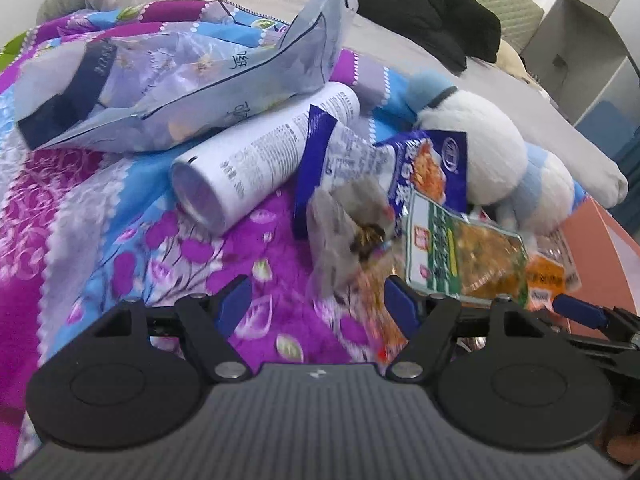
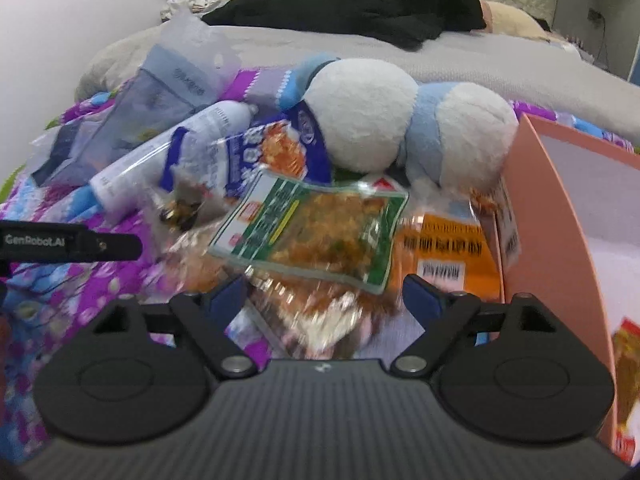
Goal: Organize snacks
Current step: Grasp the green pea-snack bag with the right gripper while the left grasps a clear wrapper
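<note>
1. A large pale-blue snack bag [image 1: 176, 92] lies crumpled at the far left on the floral blanket [image 1: 100, 216], well ahead of the left gripper [image 1: 318, 306].
2. Just beside it, a white canister [image 1: 260, 156] lies on its side, open end toward the camera.
3. The left gripper's fingers stand wide apart, holding nothing; a greyish crumpled wrapper [image 1: 344, 236] sits just ahead of the gap.
4. A blue packet [image 2: 276, 152] leans against the white-and-blue plush toy [image 2: 400, 120].
5. A green-edged snack packet [image 2: 316, 232] rests on the pile, just beyond the right gripper [image 2: 326, 294], whose jaws are spread wide and empty.
6. An orange packet [image 2: 452, 252] lies beside the pink box [image 2: 548, 216] at the far right.
</note>
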Motion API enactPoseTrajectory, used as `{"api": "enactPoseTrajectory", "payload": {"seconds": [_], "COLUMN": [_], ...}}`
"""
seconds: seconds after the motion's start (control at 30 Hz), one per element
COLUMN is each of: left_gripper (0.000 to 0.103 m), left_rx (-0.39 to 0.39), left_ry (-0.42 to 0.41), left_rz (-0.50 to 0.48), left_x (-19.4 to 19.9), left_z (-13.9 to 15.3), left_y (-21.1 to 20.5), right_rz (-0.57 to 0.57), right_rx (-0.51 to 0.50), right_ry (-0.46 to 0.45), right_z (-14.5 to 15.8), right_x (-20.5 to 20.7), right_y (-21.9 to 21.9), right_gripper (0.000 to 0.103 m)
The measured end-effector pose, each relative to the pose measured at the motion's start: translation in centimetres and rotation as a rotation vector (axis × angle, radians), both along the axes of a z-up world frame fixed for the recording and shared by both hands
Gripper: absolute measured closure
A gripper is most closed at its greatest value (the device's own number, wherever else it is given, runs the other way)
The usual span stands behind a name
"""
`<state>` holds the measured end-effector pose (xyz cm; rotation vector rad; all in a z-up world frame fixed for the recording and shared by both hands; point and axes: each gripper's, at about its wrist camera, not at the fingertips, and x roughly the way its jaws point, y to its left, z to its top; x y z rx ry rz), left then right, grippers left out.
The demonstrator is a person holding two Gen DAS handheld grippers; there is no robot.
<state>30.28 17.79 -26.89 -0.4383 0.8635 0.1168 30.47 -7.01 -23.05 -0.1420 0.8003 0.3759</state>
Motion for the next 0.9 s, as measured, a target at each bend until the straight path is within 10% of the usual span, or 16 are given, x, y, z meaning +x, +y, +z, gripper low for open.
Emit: {"api": "enactPoseTrajectory", "payload": {"seconds": [0.4,0.63,0.9], "left_gripper": [0.034,0.067,0.080], "left_rx": [-0.052,-0.087,-0.074], "left_ry": [-0.032,-0.045,-0.034], "left_rz": [0.025,0.026,0.061], "left_x": [3.2,3.4,1.0], "left_z": [-2.5,-2.3,-0.9], "left_y": [0.5,0.4,0.3], "right_rz": [0.003,0.009,0.025], "right_rx": [-0.032,0.001,0.011], "right_ry": [-0.034,-0.030,-0.017], "right_z": [-3.4,-3.0,-1.5], "right_x": [3.9,3.7,2.1], "right_y": [1.5,1.3,1.2], "right_gripper": [0.016,0.058,0.065]}}
